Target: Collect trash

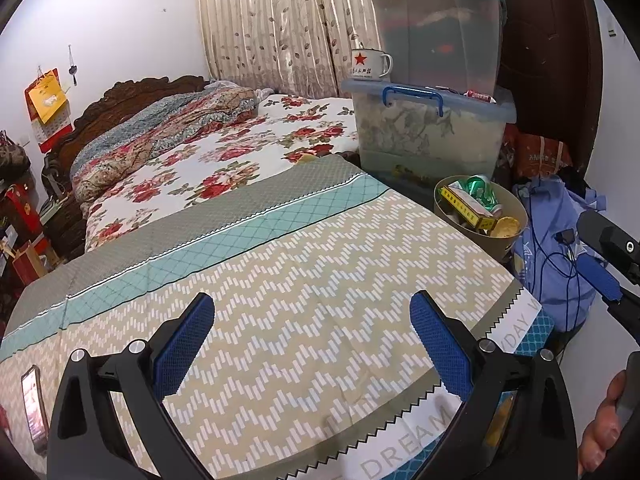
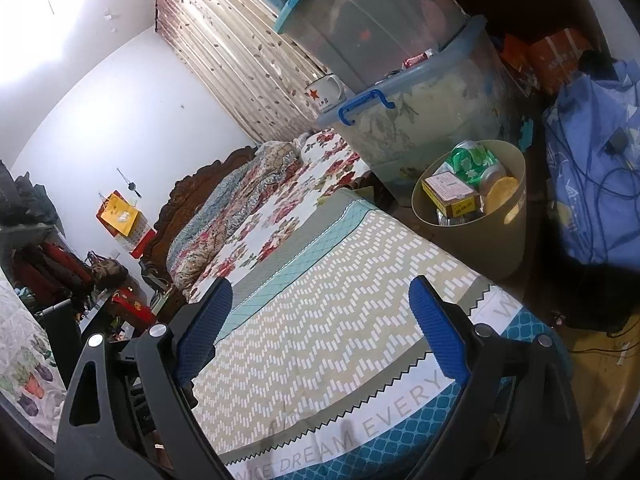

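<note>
- Plainly, the left gripper (image 1: 312,344) hangs released over the zigzag-print bedsheet (image 1: 304,264), blue textured pads (image 1: 188,344) spread wide, nothing between them.
- Likewise the right gripper (image 2: 320,328) gapes empty above the same woven cloth.
- At two o'clock stands the round beige trash bin (image 2: 472,232), holding a crumpled green can (image 2: 472,160), a yellow carton (image 2: 450,192) and a round yellow lid (image 2: 500,194).
- Behind it sit stacked translucent plastic storage boxes (image 1: 424,128), an enamel red-star mug (image 1: 370,65) on top.

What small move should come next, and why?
Probably pause and scan for leftover trash: both the left claw and right claw are open and hold nothing, the bin already holds a can and boxes, and no loose trash shows on the sheet.
</note>
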A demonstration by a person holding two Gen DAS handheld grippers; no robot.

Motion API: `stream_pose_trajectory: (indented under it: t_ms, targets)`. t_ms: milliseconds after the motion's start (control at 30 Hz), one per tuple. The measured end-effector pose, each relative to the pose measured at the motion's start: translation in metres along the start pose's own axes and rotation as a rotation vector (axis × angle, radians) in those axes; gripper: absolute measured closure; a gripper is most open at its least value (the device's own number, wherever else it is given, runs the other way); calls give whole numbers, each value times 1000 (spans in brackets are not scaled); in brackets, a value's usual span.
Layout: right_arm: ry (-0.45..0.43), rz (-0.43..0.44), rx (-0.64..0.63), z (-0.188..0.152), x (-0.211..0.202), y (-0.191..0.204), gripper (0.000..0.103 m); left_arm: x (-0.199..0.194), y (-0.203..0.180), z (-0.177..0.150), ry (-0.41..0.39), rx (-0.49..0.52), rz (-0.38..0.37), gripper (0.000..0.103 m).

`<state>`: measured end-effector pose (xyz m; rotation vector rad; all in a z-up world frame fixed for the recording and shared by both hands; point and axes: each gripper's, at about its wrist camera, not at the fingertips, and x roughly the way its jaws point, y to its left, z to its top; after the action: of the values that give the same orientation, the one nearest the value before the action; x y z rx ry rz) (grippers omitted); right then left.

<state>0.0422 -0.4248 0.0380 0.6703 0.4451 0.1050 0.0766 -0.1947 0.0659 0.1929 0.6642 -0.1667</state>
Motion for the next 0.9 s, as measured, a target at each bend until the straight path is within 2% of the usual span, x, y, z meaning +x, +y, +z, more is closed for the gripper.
stream_pose_trajectory:
  t_ms: [333,467,600,900]
  targets:
    - [-11,10,1,0,-7,1,13,-8,-4,-1,-8,9,14,9]
    - [-8,14,2,0,-8,1,13,-6,-7,-2,1,24,43,9]
    - [-11,15,-1,-2,-9,3,10,-6,-5,-2,5,18,32,9]
    - [-20,28,1,-1,-13,6,10,-9,-4,-1,10,15,47,9]
